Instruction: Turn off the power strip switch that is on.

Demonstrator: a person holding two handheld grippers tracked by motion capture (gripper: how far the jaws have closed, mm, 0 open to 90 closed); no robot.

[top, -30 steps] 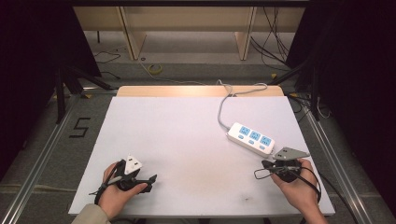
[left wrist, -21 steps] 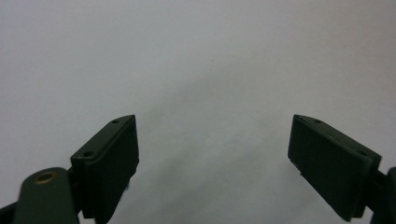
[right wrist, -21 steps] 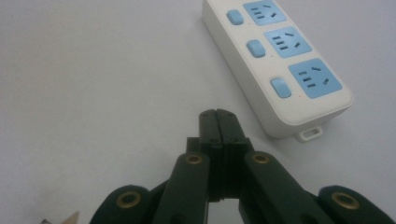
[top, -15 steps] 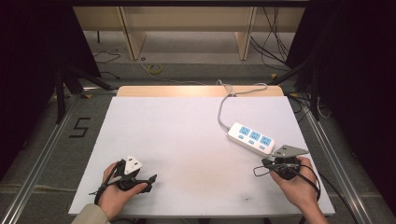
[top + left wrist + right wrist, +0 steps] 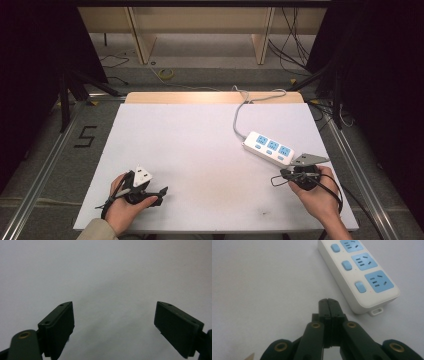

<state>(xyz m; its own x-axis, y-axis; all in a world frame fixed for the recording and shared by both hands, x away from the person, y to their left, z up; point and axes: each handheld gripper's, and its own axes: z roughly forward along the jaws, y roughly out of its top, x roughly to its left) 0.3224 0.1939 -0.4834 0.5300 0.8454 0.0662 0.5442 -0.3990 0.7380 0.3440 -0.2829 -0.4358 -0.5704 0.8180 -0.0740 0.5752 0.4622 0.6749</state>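
Near the table's (image 5: 200, 150) front edge, the left gripper (image 5: 113, 322) is held spread over bare matte white. The right gripper (image 5: 328, 305) is pressed together, empty, just short of the glossy rectangular power strip (image 5: 359, 272) with blue sockets.

A white table (image 5: 200, 145) fills the middle, a strip of bare wood (image 5: 210, 97) along its edge at 12 o'clock catching warm light. Beyond it stands pale wooden shelving (image 5: 200, 22) on a grey floor (image 5: 210, 65) strewn with loose cables (image 5: 165, 74). At 9 o'clock a black "5" (image 5: 86, 136) marks the floor; both sides fall into darkness, perhaps black curtains.
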